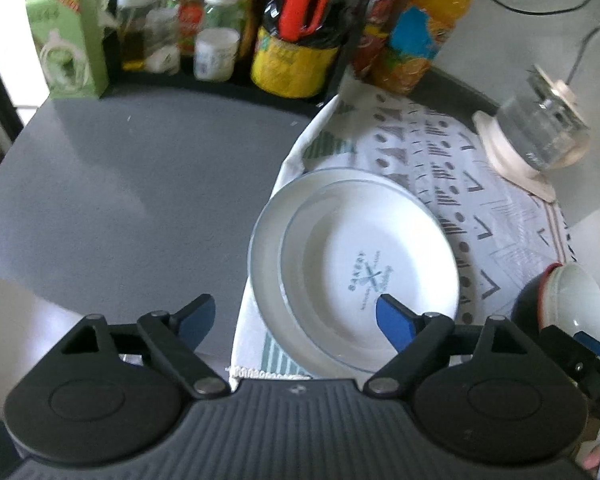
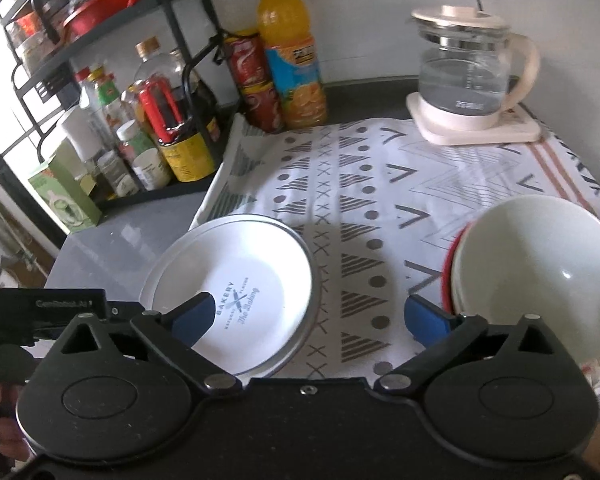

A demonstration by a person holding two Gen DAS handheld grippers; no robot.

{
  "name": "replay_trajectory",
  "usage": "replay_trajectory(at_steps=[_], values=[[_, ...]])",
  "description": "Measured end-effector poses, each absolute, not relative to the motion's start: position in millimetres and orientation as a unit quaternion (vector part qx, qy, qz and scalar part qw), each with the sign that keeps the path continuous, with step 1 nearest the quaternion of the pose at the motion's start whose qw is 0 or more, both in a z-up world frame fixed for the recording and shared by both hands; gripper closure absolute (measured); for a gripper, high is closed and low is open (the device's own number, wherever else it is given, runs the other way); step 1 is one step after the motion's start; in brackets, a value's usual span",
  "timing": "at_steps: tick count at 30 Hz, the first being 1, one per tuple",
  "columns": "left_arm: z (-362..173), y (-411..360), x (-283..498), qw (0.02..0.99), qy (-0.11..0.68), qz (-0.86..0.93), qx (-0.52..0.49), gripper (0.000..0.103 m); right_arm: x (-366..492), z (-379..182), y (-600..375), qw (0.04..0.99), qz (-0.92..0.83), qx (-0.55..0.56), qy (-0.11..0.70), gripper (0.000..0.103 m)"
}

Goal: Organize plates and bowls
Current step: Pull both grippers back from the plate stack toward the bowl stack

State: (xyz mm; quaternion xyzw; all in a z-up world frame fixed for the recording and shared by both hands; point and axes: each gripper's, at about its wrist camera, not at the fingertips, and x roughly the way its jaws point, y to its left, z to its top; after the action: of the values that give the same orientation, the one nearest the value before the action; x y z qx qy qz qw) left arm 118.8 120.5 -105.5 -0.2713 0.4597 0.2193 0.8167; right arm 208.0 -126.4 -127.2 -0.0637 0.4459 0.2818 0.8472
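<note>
Two white plates lie stacked on the patterned cloth (image 2: 380, 184); the top plate (image 1: 368, 272) (image 2: 240, 280) has a blue "BAKERY" print, the larger one (image 1: 268, 232) sits under it. A white bowl (image 2: 528, 264) (image 1: 576, 296) rests inside a red-rimmed bowl (image 2: 448, 268) at the cloth's right. My left gripper (image 1: 296, 320) is open and empty, hovering over the near left edge of the plates. My right gripper (image 2: 316, 316) is open and empty, above the cloth between the plates and the bowls.
A black rack (image 2: 100, 80) with bottles and jars stands at the back left. An orange juice bottle (image 2: 292, 52) and red cans (image 2: 252, 80) stand by the wall. A glass kettle (image 2: 468, 76) sits at the back right. Grey counter (image 1: 140, 184) lies left of the cloth.
</note>
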Motion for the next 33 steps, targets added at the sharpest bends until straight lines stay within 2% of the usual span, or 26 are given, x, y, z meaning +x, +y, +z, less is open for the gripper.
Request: replay_trajectory(at_steps=[11,33], values=[[-81,102,135,0.842,0.437,0.152,-0.279,0.015,208,-109,-161,0.865,0.245,-0.054,0.435,0.0],[-78,41,185,0.851,0.453,0.061,-0.258,0.015,224,-107,-252,0.887,0.143,0.031,0.439,0.001]])
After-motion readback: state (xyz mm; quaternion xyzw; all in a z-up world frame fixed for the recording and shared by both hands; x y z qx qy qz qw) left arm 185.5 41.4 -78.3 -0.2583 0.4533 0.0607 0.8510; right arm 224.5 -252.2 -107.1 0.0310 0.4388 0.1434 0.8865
